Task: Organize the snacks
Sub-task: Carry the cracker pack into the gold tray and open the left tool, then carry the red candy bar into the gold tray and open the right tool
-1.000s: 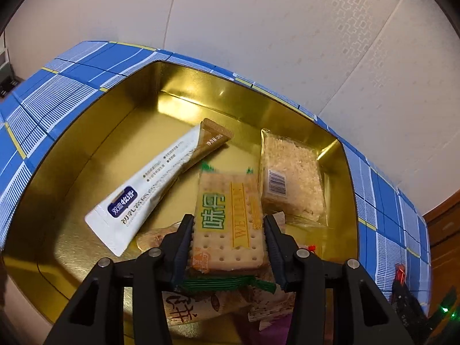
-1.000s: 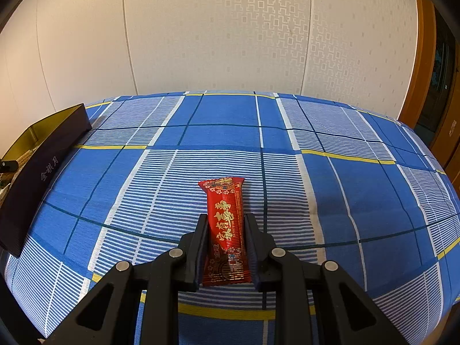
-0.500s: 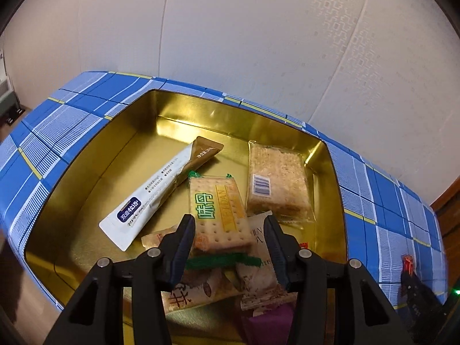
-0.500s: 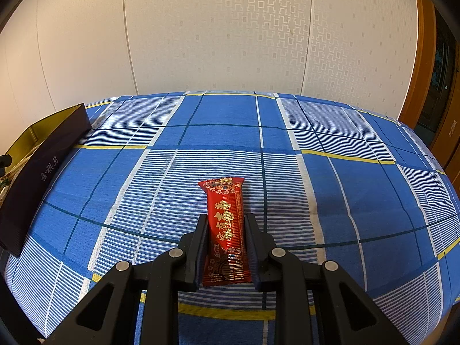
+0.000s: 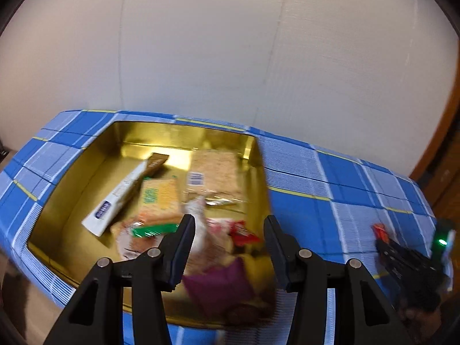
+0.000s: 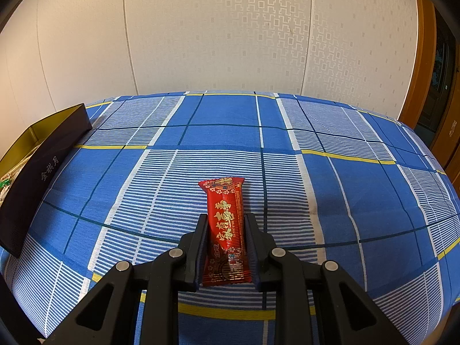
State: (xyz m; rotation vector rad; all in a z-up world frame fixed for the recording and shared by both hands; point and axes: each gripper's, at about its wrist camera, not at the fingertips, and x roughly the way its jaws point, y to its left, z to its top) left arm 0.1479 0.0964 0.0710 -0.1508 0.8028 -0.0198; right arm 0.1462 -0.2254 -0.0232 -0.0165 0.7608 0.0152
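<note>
In the left wrist view, blurred, the gold-lined box (image 5: pixel 86 169) sits on the blue plaid cloth (image 5: pixel 316 215) with the snacks inside: a long white sachet (image 5: pixel 120 201), a green-edged cracker pack (image 5: pixel 159 198), a pale rice cake pack (image 5: pixel 215 172) and a purple packet (image 5: pixel 218 284) nearest the camera. The left hand-held gripper (image 5: pixel 228 247) hangs above them, its jaws apart and holding nothing. Further right, the right hand-held gripper (image 6: pixel 225 247) is clamped narrow on the red snack bar (image 6: pixel 225 224), which lies on the cloth, well apart from the box.
</note>
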